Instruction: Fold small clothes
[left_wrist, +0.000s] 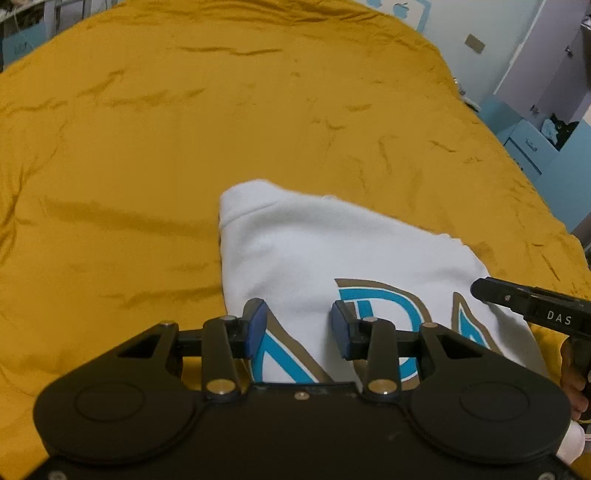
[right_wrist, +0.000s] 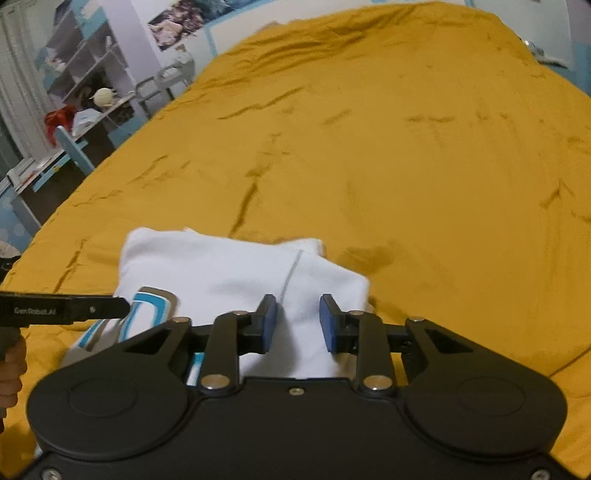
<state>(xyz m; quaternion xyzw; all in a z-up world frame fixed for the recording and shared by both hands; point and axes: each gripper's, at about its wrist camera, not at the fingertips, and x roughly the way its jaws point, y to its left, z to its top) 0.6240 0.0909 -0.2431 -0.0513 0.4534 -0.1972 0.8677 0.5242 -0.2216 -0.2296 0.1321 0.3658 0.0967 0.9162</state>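
Cloth is what worries me — the white garment (left_wrist: 317, 251) lies folded on the yellow bed cover (left_wrist: 147, 147), near its front edge, the blue and gold print facing up. My left gripper (left_wrist: 299, 325) hangs over the printed part, jaws apart with nothing pinched; my right gripper (right_wrist: 298, 321) sits over the plain white end, jaws also apart and empty. If I close either one carelessly I could catch only the top layer — lifting then would drag the fold open. The soft, wrinkled cover could also bunch up into the grip.
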